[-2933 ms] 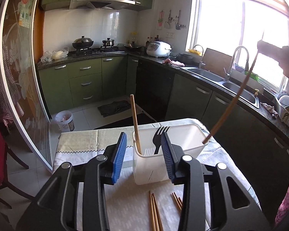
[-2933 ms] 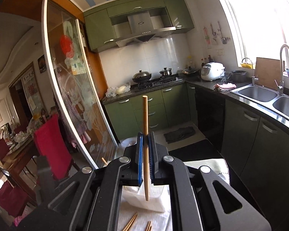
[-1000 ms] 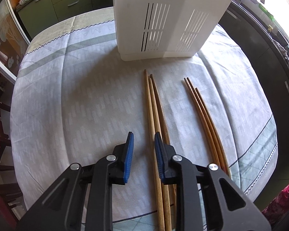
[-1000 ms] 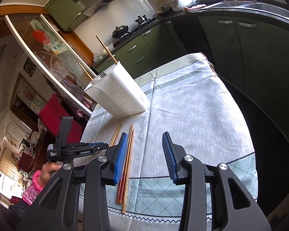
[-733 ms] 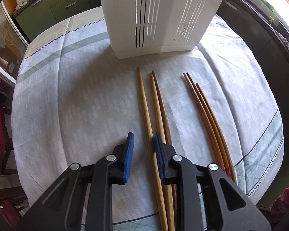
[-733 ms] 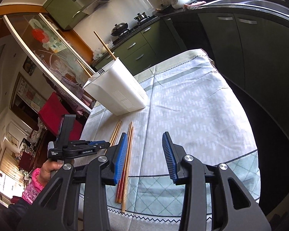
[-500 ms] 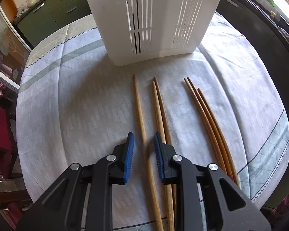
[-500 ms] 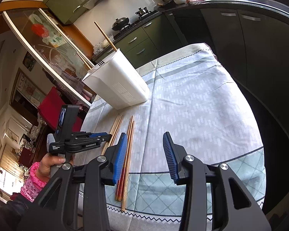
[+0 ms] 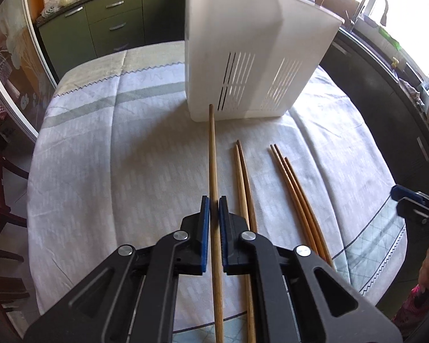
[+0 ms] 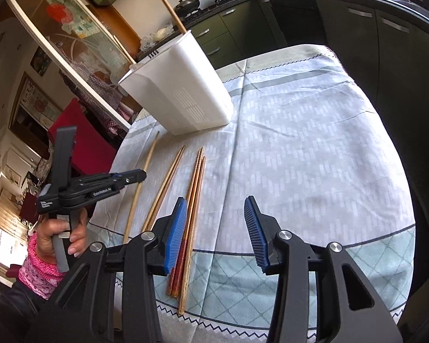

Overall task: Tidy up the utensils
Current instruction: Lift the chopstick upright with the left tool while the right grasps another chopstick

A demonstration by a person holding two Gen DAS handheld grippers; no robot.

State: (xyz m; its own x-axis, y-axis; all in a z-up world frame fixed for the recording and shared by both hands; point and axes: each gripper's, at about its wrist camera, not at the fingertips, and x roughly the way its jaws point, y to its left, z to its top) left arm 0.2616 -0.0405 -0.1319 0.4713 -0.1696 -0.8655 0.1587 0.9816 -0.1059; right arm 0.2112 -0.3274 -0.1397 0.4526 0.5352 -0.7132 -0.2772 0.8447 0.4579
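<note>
Picking up chopsticks, one by one, for the white holder at the far side of the table.

Left gripper: fingers squeezed tight on one light chopstick, far tip close to the holder's bottom edge. Lifted off the cloth or not? Hard to tell.

Right gripper: fingers opening, nothing between them, hanging over the near ends of the dark chopsticks on the right. Two more light chopsticks lying in the middle.

Next, probably: tip the held stick upright, raise it over the holder's rim, drop it in. For the right side, move left a bit so just one dark stick sits between the fingers.

Inside of the holder hidden. Only two stick tops poking out. Near ends of the sticks cut off behind the grippers.
</note>
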